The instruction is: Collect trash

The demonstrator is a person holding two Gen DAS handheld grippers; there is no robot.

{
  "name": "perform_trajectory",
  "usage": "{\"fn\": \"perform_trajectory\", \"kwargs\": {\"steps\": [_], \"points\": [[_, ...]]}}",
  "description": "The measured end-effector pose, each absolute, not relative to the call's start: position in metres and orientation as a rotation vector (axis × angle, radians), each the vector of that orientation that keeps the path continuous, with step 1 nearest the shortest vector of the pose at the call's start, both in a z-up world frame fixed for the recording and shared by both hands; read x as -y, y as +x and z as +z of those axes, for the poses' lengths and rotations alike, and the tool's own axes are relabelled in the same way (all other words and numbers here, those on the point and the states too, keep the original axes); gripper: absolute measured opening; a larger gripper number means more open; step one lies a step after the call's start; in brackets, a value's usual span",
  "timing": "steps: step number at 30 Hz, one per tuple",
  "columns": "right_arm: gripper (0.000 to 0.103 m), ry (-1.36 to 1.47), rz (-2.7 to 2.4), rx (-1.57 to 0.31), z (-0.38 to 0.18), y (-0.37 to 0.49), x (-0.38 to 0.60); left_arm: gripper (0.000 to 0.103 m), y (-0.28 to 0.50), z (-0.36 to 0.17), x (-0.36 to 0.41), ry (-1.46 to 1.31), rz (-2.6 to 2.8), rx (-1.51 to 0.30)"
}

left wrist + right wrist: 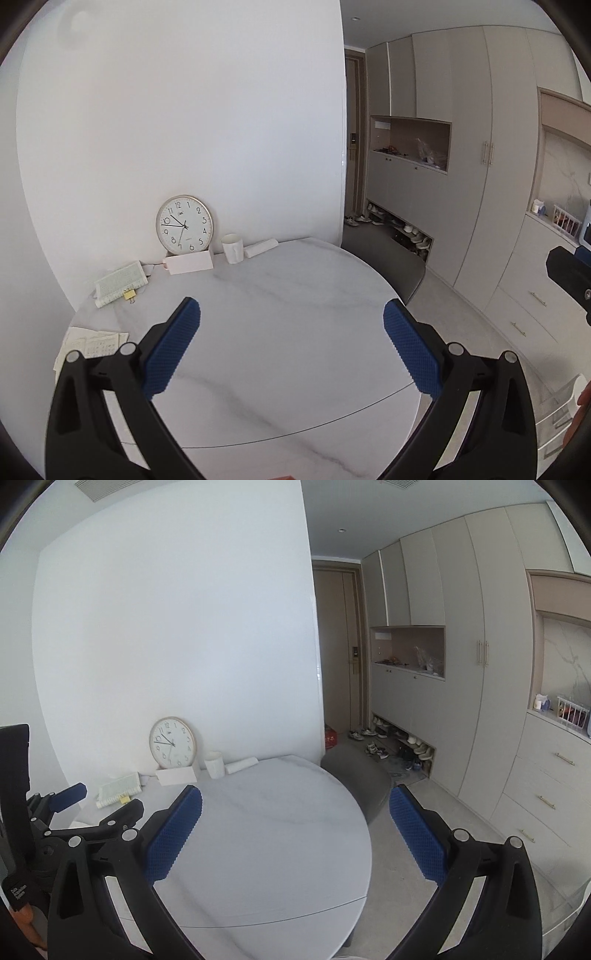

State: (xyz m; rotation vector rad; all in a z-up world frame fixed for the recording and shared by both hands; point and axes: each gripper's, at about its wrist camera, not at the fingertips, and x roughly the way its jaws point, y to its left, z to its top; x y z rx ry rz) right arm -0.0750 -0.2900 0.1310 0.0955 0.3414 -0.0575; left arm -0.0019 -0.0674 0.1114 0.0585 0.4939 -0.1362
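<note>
— Over the table [295, 332], what are we holding?

— Nothing. We are keeping the left claw [291, 314] spread wide, its blue pads [173, 350] well apart with only bare marble showing between them. We are carrying the right claw [295, 797] just as wide and just as empty, hanging past the table's right edge, its right finger over the floor.

— Where is the trash sitting?

— Ahead of the left claw, against the wall [184, 129]. We are seeing a clock [184, 224] leaning there, a pink card [189, 263] propped at its foot, a white cup [232, 249] just right of the card, and a white roll [261, 248] lying beside the cup. Which of these counts as trash, we cannot tell.

— And off to the left of the claw?

— A stack of papers with a yellow clip [129, 294] is lying ahead and left, and more sheets [92, 345] are resting by the left finger, near the table's edge.

— Are we seeing one claw from the other?

— Yes. From the right wrist, the left claw is showing at the far left, open over the sheets. A grey chair [356, 779] is standing ahead of the right claw, tucked by the table's far side.
</note>
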Motion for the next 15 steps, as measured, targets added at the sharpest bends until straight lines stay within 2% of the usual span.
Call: {"fn": "perform_trajectory", "kwargs": {"steps": [15], "points": [[0.101,0.1,-0.048,-0.381,0.112,-0.071,0.277,0.095,0.007,0.103,0.06,0.057,-0.121,-0.509]]}}
